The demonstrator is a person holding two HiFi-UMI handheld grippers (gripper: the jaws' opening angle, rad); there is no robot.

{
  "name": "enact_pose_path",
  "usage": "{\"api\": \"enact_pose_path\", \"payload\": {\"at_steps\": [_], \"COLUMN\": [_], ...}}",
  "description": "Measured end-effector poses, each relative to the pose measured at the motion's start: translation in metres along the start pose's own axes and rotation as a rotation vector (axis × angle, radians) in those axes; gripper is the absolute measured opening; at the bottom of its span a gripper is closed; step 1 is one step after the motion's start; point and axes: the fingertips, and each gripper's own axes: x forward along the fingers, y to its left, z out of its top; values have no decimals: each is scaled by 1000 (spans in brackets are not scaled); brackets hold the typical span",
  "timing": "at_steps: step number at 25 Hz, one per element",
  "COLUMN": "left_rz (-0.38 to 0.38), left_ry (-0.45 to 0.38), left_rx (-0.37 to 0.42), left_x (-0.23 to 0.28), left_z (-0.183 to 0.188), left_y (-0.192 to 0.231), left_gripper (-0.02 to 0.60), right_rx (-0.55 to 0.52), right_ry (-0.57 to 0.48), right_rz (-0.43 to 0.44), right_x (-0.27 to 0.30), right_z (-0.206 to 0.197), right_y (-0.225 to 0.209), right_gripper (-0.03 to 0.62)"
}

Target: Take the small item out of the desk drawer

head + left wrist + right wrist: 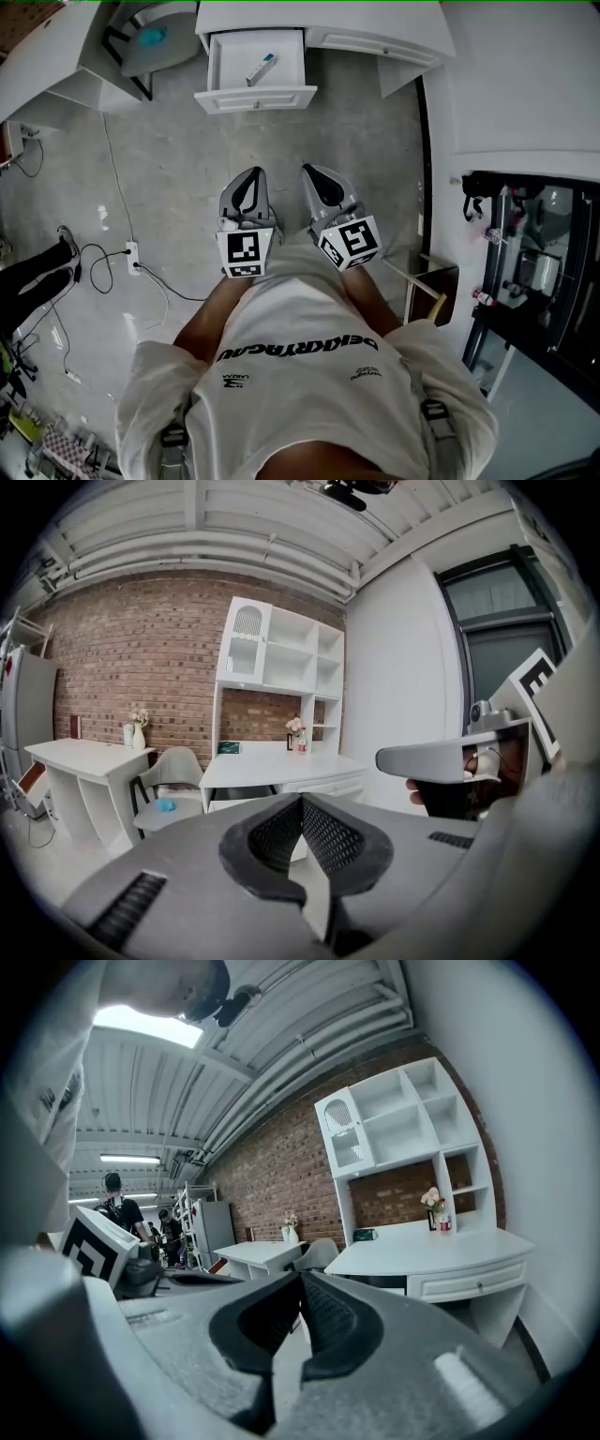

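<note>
The small item (262, 68) in the open drawer (255, 97) is too small to identify. Behind the drawer, the desk (375, 17) runs off the top edge; left of the drawer, a chair (178, 52) is cut likewise. Neither gripper view shows the drawer's inside.

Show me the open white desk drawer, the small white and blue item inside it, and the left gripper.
Open white desk drawer (255, 97): head view, on its front panel.
Small white and blue item (262, 68): head view, on its middle.
Left gripper (250, 178): head view, between its shut fingertips.
</note>
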Motion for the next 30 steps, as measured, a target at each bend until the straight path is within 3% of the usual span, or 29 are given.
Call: {"api": "enact_pose_path", "payload": {"at_steps": [12,30], "left_rz": [-20,-3], "left_ry": [41,149], "left_rx": [-17,31], "left_x": [66,255], "left_z": [0,22], "left_y": [34,60], "left_gripper": [-3,-3], "right_rx": [24,71], "right_ry": [18,50], "right_rz": [-5,18], "right_x": [65,188], "right_z": [2,22], "right_y": [-36,-183], "right_gripper": [-3,-3]}}
